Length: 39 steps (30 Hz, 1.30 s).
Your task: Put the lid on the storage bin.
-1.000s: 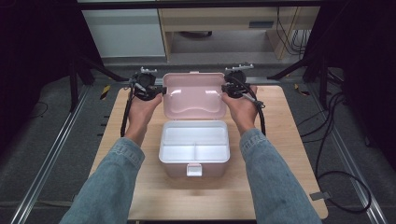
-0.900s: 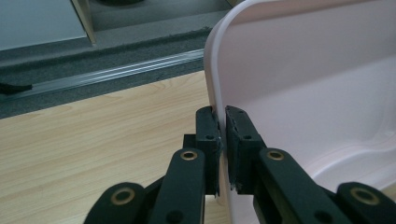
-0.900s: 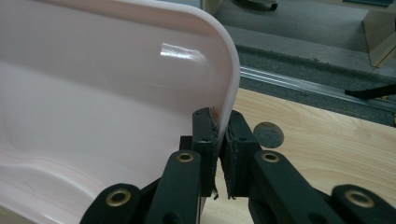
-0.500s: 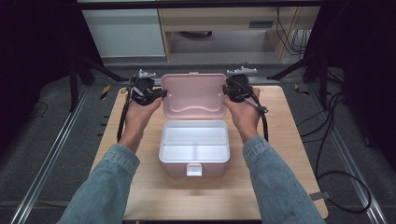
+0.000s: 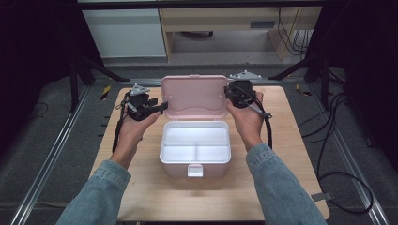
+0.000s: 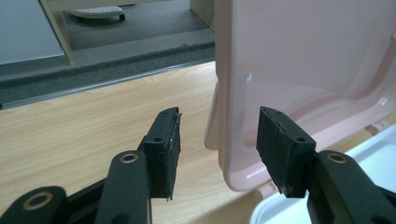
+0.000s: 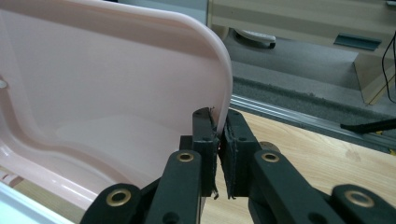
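While the pink lid (image 5: 195, 96) stands upright, hinged along the back of the white box (image 5: 195, 147), both grippers sit at its side edges. Box rests approx. mid-table (image 5: 141, 192), its front latch toward the near edge; interior split into compartments, one long at the back, two smaller at the front.

Right gripper (image 7: 218, 149): jaws clenched on the lid's right rim, pads pressing both faces of the thin pink edge. In the high view it sits at the lid's upper right corner (image 5: 230, 91), toward the table's far edge.

Left gripper (image 6: 217, 144): jaws have just been opening; now released. Lid's left rim stands between the pads w/ clear gaps either side, no contact seen. In the high view it (image 5: 162, 107) lies just beside the lid's left edge, jaws pointing toward the lid.

Cables trail from each gripper back toward the table's near edge.
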Tool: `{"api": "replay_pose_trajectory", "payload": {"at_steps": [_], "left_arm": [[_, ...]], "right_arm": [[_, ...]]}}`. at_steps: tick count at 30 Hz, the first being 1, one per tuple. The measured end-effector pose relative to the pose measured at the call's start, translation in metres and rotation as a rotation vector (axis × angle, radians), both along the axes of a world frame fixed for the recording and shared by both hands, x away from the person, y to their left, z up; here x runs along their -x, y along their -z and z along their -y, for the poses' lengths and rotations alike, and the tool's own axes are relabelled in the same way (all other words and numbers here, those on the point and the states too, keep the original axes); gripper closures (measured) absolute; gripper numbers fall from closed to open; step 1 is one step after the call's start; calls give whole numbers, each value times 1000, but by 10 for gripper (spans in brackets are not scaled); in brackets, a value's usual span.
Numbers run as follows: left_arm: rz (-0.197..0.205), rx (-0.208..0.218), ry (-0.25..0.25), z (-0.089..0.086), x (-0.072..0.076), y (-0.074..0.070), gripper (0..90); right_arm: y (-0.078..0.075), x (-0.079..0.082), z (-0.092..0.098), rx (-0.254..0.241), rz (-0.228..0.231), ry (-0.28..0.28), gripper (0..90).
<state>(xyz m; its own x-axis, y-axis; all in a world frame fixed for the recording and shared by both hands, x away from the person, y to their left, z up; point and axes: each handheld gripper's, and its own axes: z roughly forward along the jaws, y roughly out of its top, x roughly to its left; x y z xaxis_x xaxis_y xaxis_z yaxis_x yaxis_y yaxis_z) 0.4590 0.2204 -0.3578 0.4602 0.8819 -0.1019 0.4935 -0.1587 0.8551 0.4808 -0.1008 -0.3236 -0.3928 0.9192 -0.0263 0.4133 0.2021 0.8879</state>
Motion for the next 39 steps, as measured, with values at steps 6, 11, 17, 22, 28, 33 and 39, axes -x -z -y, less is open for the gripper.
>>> {"api": "replay_pose_trajectory", "payload": {"at_steps": [6,11,17,22,28,33,39], "left_arm": [[5,19,11,-1,5,7,482],[-2,24,19,0,7,13,480],[5,51,23,-5,15,19,480],[9,66,21,-12,22,23,474],[5,77,9,-23,30,31,471],[9,92,1,-31,36,37,471],[5,105,-2,-39,41,40,470]], "right_arm": [[0,11,3,-7,31,-23,844],[1,19,5,-4,60,-33,842],[1,32,10,-29,80,-57,837],[5,45,15,-46,107,-90,828],[11,58,21,-79,121,-128,811],[15,66,26,-102,125,-167,796],[23,71,32,-129,119,-196,799]]}}
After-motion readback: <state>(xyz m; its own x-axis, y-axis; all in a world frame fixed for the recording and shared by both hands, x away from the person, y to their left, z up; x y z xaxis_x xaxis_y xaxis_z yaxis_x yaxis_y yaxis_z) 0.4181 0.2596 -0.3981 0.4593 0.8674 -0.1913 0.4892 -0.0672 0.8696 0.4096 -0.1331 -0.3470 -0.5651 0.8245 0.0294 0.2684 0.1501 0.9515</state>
